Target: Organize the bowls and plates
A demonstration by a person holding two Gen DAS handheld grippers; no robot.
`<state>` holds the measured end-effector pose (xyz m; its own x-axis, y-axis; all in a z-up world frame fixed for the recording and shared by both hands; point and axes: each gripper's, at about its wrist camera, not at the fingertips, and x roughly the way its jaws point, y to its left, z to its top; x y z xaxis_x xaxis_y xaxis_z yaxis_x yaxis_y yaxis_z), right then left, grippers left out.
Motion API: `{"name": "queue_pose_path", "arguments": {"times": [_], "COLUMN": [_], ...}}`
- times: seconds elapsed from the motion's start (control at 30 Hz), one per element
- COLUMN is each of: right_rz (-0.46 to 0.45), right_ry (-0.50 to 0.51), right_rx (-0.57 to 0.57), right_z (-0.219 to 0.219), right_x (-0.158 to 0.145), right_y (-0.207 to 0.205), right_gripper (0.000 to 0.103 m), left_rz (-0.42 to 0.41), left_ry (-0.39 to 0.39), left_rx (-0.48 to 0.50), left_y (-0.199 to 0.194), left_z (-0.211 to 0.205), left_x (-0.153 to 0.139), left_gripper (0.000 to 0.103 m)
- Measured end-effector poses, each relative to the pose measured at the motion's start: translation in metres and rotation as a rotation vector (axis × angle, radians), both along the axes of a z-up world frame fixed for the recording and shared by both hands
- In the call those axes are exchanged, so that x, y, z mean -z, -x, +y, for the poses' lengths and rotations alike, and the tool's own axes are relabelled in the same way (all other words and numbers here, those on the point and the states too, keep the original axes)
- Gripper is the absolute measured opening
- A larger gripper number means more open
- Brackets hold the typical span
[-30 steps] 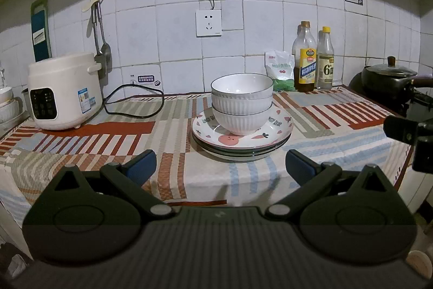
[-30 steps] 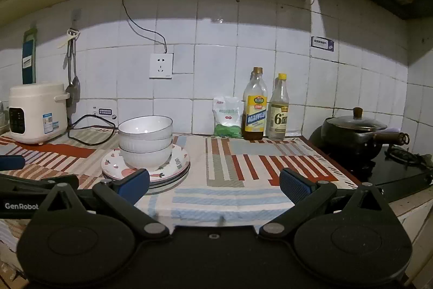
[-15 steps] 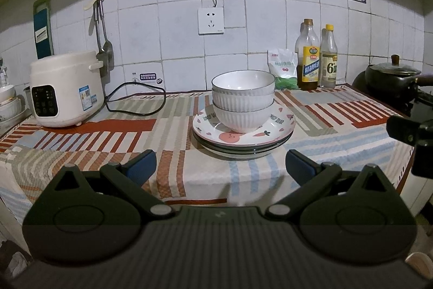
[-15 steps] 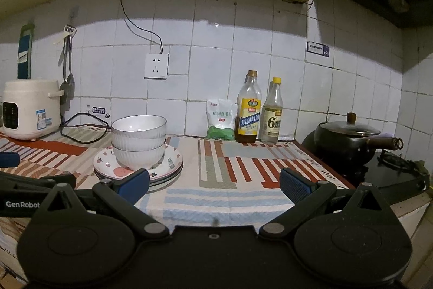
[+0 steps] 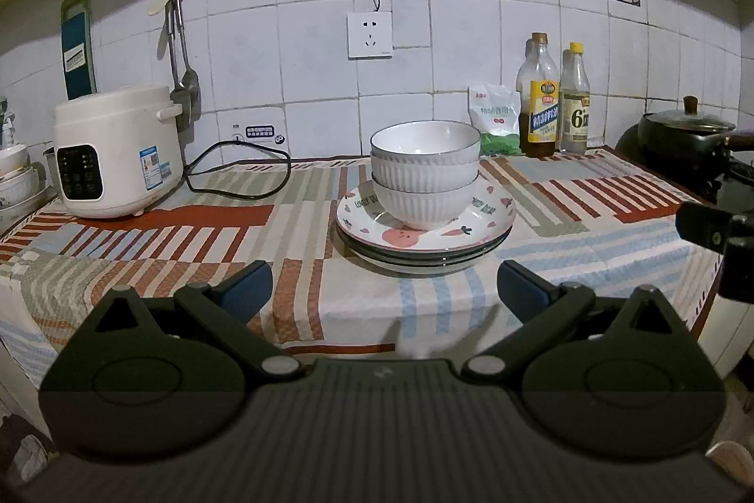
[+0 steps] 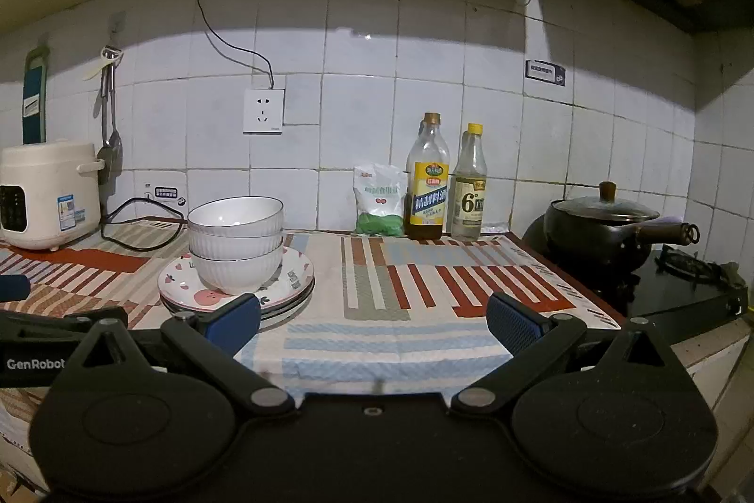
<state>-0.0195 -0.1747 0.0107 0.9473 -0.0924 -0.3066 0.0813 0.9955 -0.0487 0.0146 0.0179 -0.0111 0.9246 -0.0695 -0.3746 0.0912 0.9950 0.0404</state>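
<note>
Two white ribbed bowls (image 5: 424, 177) sit nested one inside the other, mouths facing straight up, on a stack of plates (image 5: 424, 241) near the middle of the surface (image 5: 589, 248), which is covered by a striped cloth. The bowls stand upright and level; being round, they show no long axis, and the same goes for the plates, which lie flat. The top plate carries a printed pattern with a pink fruit-like figure toward the near rim. In the right wrist view the stack of bowls (image 6: 235, 243) and plates (image 6: 292, 291) lies to the left of centre, partly behind the left blue pad.

The left gripper (image 5: 384, 291) hangs in front of the surface edge, pointed toward the stack, its fingers (image 5: 245, 288) spread wide and grasping nothing. The right gripper (image 6: 372, 321) is likewise released, fingers (image 6: 511, 321) wide apart with only cloth between them, aimed at the bare stretch of surface to the right of the plates.

A white rice cooker (image 5: 115, 159) stands at the left rear with its black cord (image 5: 240, 173) looped beside it. Two bottles (image 5: 553, 111) and a green-and-white packet (image 5: 495, 121) stand against the tiled wall behind the stack. A dark lidded pot (image 6: 608, 227) sits on the stove at the right
</note>
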Motion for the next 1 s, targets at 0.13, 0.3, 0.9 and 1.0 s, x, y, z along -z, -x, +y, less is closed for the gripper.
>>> {"name": "queue_pose_path", "arguments": {"times": [0.13, 0.3, 0.9, 1.0], "right_rz": [0.004, 0.007, 0.023, 0.023], "right_ry": [-0.002, -0.002, -0.004, -0.004], "right_rx": [0.000, -0.001, 0.011, 0.011], "right_z": [0.0000, 0.0003, -0.0019, -0.0021], "right_x": [0.0008, 0.0014, 0.0047, 0.0047], "right_y": [-0.0002, -0.0003, -0.0033, -0.0035], "right_gripper": [0.103, 0.103, 0.103, 0.103], "left_rz": [-0.001, -0.011, -0.024, -0.023], "left_ry": [-0.004, -0.005, 0.003, 0.002], "left_rx": [0.004, 0.010, -0.002, -0.002], "left_y": [0.0014, 0.0024, 0.0050, 0.0053], "left_z": [-0.0006, -0.0003, 0.0011, 0.0009], "left_x": [0.0004, -0.0003, -0.0002, -0.0005], "left_gripper": [0.103, 0.103, 0.103, 0.103]}}
